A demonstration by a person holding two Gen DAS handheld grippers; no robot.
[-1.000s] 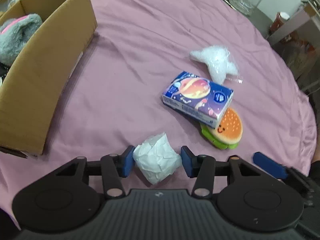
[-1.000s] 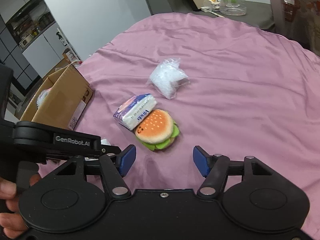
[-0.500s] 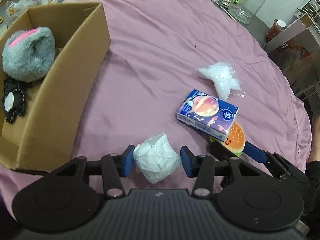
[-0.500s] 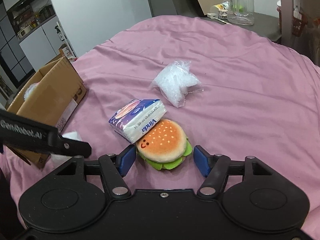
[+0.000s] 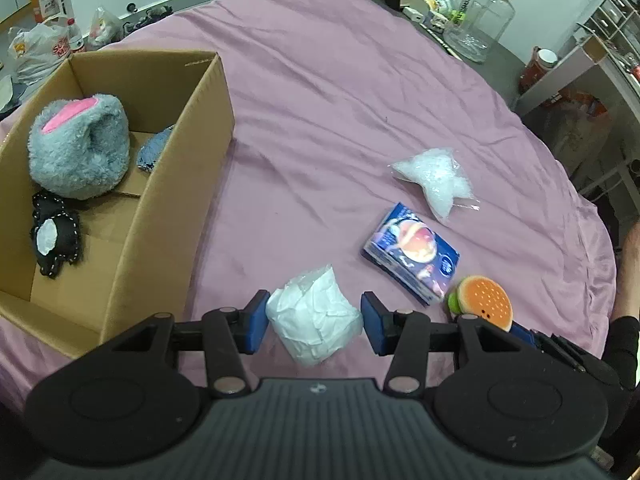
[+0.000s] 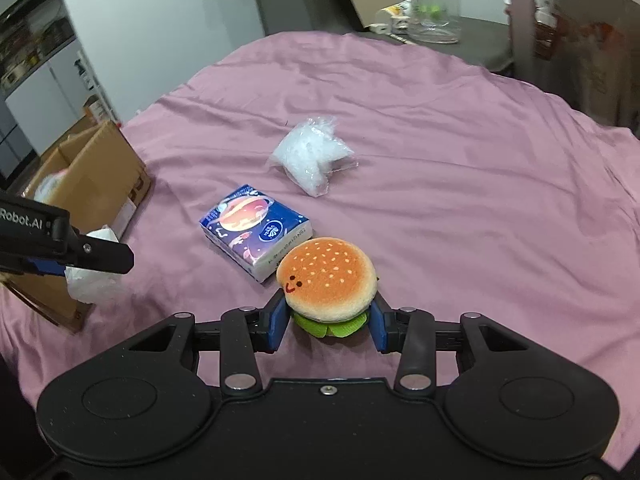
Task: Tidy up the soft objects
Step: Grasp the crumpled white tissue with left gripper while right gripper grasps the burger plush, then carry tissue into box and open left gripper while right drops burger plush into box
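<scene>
My left gripper [image 5: 314,322] is shut on a white crumpled soft packet [image 5: 316,320], held above the pink cloth near the cardboard box [image 5: 160,216]. The packet also shows in the right wrist view [image 6: 94,276]. My right gripper [image 6: 328,322] has its blue pads against both sides of a plush burger [image 6: 328,276], which rests beside a blue tissue pack [image 6: 256,232]. The burger [image 5: 484,302] and tissue pack [image 5: 412,252] also show in the left wrist view. A clear bag of white filling [image 5: 434,178] lies farther back.
The box holds a grey-and-pink plush [image 5: 78,146], a black soft piece [image 5: 54,240] and a blue knit item [image 5: 152,150]. A glass jar [image 5: 478,20] and clutter stand beyond the table's far edge. A shelf unit [image 5: 592,80] is at the right.
My left gripper lifted the white packet and moved toward the box, whose inside now shows. My right gripper advanced to the burger and closed its pads around it.
</scene>
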